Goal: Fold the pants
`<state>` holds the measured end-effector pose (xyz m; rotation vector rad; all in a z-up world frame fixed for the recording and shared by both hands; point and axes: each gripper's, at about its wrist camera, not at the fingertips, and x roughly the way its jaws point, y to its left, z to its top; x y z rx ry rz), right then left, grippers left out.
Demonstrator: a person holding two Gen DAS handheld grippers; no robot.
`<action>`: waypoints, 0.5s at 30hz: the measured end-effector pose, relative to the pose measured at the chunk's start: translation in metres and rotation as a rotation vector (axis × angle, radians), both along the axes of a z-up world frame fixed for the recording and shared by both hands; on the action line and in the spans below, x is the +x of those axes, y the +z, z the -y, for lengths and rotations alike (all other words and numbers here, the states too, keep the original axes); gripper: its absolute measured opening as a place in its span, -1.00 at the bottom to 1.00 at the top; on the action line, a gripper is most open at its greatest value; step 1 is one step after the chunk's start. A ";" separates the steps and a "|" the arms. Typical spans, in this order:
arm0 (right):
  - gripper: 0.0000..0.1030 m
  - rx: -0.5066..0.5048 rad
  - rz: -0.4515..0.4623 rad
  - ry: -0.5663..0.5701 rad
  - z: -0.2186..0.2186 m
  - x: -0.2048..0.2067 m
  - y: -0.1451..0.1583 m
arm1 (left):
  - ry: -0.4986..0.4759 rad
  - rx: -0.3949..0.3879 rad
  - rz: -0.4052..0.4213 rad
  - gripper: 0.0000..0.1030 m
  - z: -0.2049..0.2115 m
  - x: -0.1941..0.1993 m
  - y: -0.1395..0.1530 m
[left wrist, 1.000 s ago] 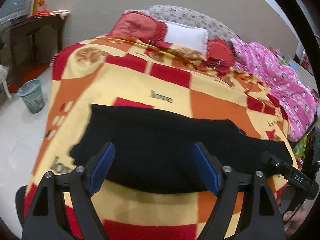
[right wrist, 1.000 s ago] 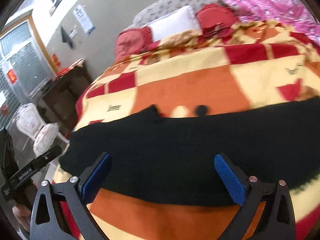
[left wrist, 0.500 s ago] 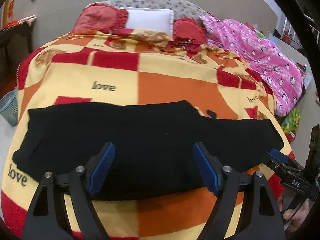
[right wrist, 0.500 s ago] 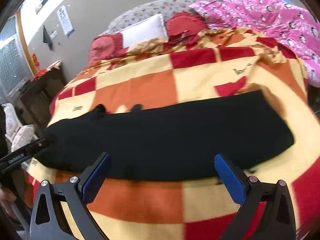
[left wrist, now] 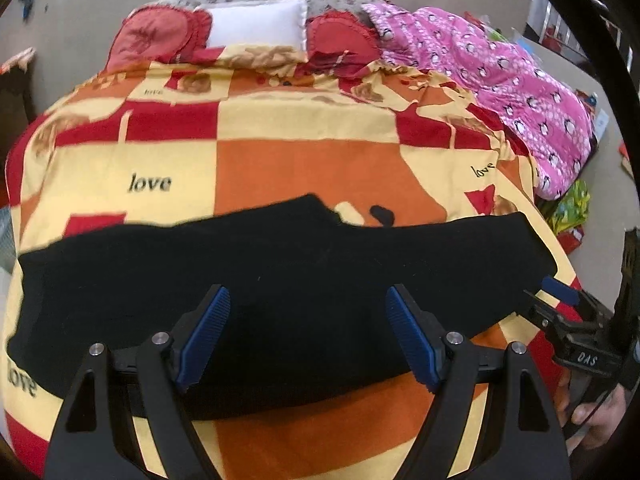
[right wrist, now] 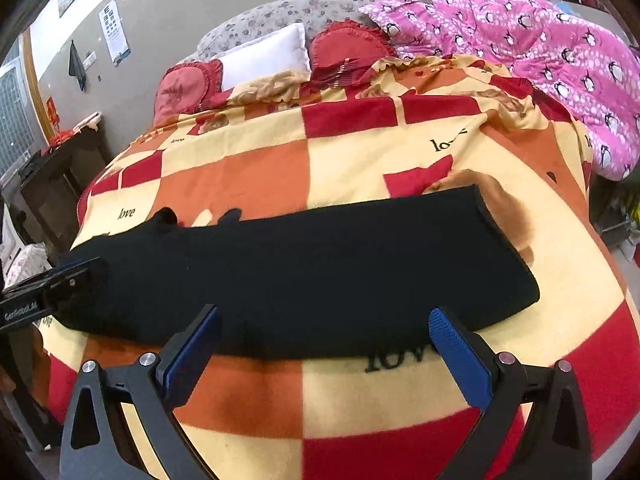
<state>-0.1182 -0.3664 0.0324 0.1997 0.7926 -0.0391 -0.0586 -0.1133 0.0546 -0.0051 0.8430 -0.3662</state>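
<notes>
Black pants (left wrist: 280, 280) lie flat in a long strip across the near part of a bed with a red, orange and yellow checked blanket (left wrist: 304, 160). They also show in the right wrist view (right wrist: 320, 264). My left gripper (left wrist: 308, 332) is open and empty, hovering over the pants' near edge. My right gripper (right wrist: 324, 344) is open and empty, just above the near edge toward the pants' right end. Each gripper shows at the side of the other's view: the right one (left wrist: 560, 300), the left one (right wrist: 60, 280).
Red cushions (left wrist: 160, 36) and a white pillow (left wrist: 256, 26) lie at the head of the bed. A pink penguin quilt (left wrist: 500, 80) is bunched along the right side. A dark side table (right wrist: 56, 176) stands left of the bed.
Both grippers have pulled back and swung toward the pants' middle and right, so more of the bed shows. The pants lie as before. Both grippers stay open.
</notes>
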 end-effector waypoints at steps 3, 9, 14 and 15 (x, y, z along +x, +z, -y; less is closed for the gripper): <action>0.99 0.004 0.001 0.001 0.002 0.002 0.000 | -0.004 0.013 0.034 0.56 0.002 -0.003 0.004; 0.99 0.002 -0.028 -0.027 0.008 0.006 -0.004 | -0.015 -0.004 -0.011 0.56 0.006 -0.002 -0.003; 0.99 -0.002 -0.040 -0.040 0.012 0.005 -0.009 | -0.015 -0.016 -0.027 0.56 0.006 -0.003 -0.005; 0.99 0.001 -0.036 -0.041 0.013 0.005 -0.009 | -0.012 -0.015 -0.028 0.56 0.006 -0.003 -0.005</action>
